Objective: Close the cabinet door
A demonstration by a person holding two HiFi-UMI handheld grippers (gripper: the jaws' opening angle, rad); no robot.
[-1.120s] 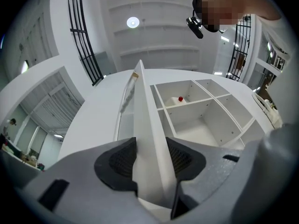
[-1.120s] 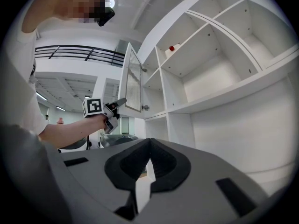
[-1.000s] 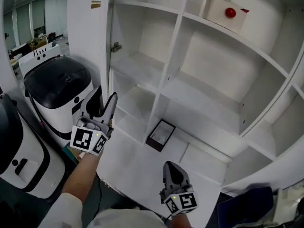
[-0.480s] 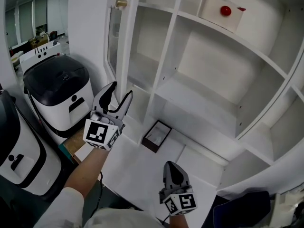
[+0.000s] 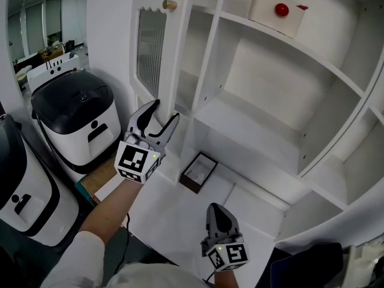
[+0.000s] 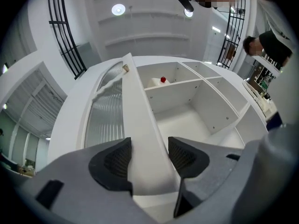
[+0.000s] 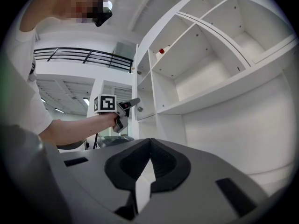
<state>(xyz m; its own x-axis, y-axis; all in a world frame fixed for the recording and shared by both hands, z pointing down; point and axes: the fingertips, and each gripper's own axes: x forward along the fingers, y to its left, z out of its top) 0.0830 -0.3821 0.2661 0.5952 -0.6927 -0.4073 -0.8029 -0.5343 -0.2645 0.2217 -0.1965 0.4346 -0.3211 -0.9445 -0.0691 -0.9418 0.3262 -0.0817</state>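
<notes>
Cabinet door [image 5: 150,53] partly closed.
Left gripper [image 5: 165,110] astride its edge, jaws just opening, unclamped; right gripper [image 5: 217,209] clenched empty, nearer.

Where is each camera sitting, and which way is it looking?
Head view: on the person's head, looking steeply down at the cabinet; shows the left forearm, left gripper and right gripper.
Left gripper view: on the left gripper, looking up along the cabinet door, whose edge stands between jaws that have just been opening.
Right gripper view: on the right gripper, jaws together, facing the shelves; shows the left forearm.
Shared: all three show the red ball.
</notes>
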